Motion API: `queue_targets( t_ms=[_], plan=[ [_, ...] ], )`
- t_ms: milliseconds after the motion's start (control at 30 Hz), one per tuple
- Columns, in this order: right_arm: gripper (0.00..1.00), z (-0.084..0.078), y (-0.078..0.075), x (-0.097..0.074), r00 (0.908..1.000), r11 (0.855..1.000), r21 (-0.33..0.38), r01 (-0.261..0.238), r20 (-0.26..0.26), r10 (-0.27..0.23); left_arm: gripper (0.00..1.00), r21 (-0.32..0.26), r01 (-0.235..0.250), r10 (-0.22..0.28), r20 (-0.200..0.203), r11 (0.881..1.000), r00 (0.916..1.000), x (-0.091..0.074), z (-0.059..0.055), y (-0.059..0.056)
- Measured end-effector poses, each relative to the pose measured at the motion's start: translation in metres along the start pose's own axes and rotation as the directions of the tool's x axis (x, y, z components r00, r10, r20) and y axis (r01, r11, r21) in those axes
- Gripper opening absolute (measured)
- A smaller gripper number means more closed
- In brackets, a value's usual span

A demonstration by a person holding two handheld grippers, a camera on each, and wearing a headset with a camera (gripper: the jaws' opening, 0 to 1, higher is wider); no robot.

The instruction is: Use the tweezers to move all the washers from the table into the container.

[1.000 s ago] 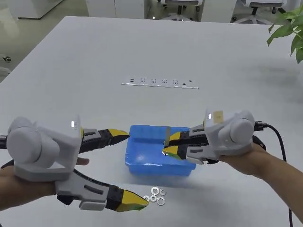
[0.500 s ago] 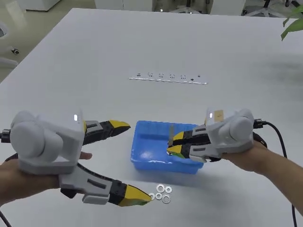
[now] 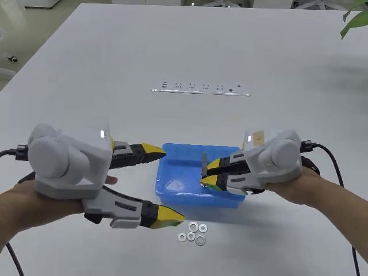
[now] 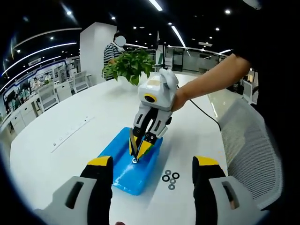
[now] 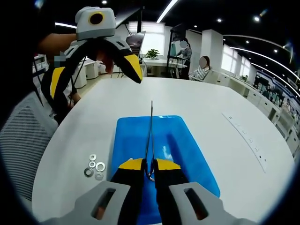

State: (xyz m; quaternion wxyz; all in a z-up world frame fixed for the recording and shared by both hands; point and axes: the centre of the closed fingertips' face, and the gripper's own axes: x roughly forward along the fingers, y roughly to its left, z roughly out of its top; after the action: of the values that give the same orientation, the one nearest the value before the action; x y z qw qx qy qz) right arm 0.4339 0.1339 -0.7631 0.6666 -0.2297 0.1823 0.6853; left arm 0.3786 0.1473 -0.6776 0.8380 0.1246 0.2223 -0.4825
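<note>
Five washers are lying in a tight cluster on the tabletop, just beside the near wall of the blue container and outside it, so most of the job is waiting to be done. The tweezers are hanging over the container's floor, pinched near one end between the closed jaws of the right gripper, with the long end pointing toward the far side. In the left gripper view a small ring-like shape is showing at the pinched end; whether it is a washer or part of the tweezers cannot be told.

This is looking like the stretch between a drop and the next pick. The next move is calling for the right gripper to carry the tweezers over the near wall, turn their tips down onto one washer at the cluster's edge, and squeeze without scattering the others.

The left gripper is standing with its jaws spread wide and holding nothing. Its lower jaw is reaching just beside the washers and could be crowding the approach. Farther off, a socket strip is lying flat on the tabletop, and a cable is trailing from the right gripper.
</note>
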Motion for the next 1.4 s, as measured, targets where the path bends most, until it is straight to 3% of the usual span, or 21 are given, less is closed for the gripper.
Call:
queue_targets(
  t_ms=[467,733,1033,1400],
  plan=[
    [0.09,-0.001,0.001,0.001,1.0000,1.000,0.002,-0.007,0.005,0.007,0.41,0.089,0.026,-0.025,-0.004,0.996,0.9997,0.032,0.010,0.022],
    [0.09,-0.002,0.002,0.000,1.0000,1.000,-0.005,-0.009,0.000,0.009,0.26,0.137,0.046,-0.047,0.000,0.989,0.9989,0.049,0.020,0.027],
    [0.10,-0.003,0.002,-0.002,0.9999,1.000,-0.015,-0.014,-0.005,0.013,0.10,0.175,0.063,-0.064,0.004,0.983,0.9979,0.056,0.023,0.031],
    [0.10,-0.003,0.003,-0.002,0.9999,1.000,-0.020,-0.014,-0.007,0.014,0.07,0.186,0.083,-0.086,0.004,0.979,0.9963,0.058,0.026,0.026]
  ],
)
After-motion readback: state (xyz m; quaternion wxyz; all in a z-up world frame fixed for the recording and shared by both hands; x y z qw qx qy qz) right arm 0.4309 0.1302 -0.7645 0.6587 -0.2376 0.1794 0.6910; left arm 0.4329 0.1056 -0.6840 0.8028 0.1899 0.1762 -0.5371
